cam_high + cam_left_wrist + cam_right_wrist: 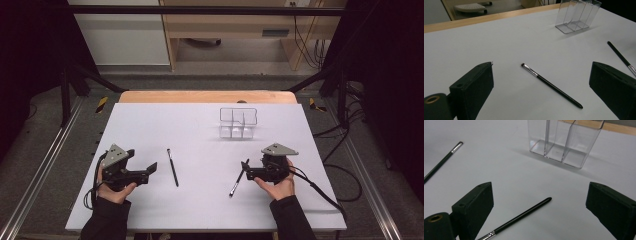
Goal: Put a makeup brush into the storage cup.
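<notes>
Nothing stowed yet: both brushes lie on the table, left brush (172, 167) at 3 o'clock of wide-open left gripper (150, 169), right brush (239, 178) btwn wide-open right gripper (246, 170) jaws, clear organizer (238, 122) empty at 12.

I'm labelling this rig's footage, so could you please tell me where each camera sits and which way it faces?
High view: above the person's side, looking forward and down on the white table; shows both hands, the left gripper and right gripper.
Left gripper view: rides the left gripper, looking between its open jaws at the left brush.
Right gripper view: rides the right gripper, facing the clear organizer over the right brush.
Shared: all views show both brushes and the organizer.
</notes>
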`<state>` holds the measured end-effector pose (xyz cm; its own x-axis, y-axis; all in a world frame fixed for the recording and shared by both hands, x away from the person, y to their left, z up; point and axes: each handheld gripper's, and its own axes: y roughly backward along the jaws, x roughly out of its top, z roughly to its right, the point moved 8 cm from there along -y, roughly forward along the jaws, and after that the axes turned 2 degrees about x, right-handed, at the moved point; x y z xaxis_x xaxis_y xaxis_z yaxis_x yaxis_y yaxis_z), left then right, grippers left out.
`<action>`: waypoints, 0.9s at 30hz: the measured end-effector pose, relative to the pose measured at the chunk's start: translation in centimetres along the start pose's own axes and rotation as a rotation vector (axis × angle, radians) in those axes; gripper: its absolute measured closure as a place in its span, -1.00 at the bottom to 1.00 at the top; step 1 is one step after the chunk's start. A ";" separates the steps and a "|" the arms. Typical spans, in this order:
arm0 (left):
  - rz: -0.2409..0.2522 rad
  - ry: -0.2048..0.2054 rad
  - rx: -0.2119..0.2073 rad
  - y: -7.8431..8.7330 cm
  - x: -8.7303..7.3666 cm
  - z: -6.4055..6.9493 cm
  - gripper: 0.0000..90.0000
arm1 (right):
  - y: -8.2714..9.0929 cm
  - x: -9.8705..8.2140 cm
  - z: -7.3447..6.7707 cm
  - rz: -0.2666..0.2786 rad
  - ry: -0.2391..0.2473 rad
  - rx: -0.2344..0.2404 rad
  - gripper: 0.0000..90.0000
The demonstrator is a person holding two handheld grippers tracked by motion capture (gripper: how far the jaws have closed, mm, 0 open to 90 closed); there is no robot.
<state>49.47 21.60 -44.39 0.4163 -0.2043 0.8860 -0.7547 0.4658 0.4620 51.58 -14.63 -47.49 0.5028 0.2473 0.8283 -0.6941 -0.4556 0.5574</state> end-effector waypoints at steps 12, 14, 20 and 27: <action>-0.006 -0.004 0.001 -0.1 -0.1 0.1 -0.89 | -2.2 -2.1 -0.9 -0.098 0.013 0.000 -0.74; -0.007 -0.005 0.000 -0.1 -0.1 0.1 -0.89 | -2.4 -2.2 -1.0 -0.104 0.012 0.002 -0.73; -0.011 -0.007 0.000 -0.2 -0.2 0.2 -0.89 | -3.6 -3.5 -1.5 -0.157 0.018 0.020 -0.68; -0.016 -0.010 -0.001 -0.3 -0.3 0.2 -0.89 | -4.4 -4.4 -1.8 -0.189 0.035 0.023 -0.63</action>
<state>49.46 21.31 -44.76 0.4236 -0.2202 0.8787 -0.7473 0.4633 0.4764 51.51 -12.15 -53.46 0.6045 0.3593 0.7109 -0.5769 -0.4179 0.7018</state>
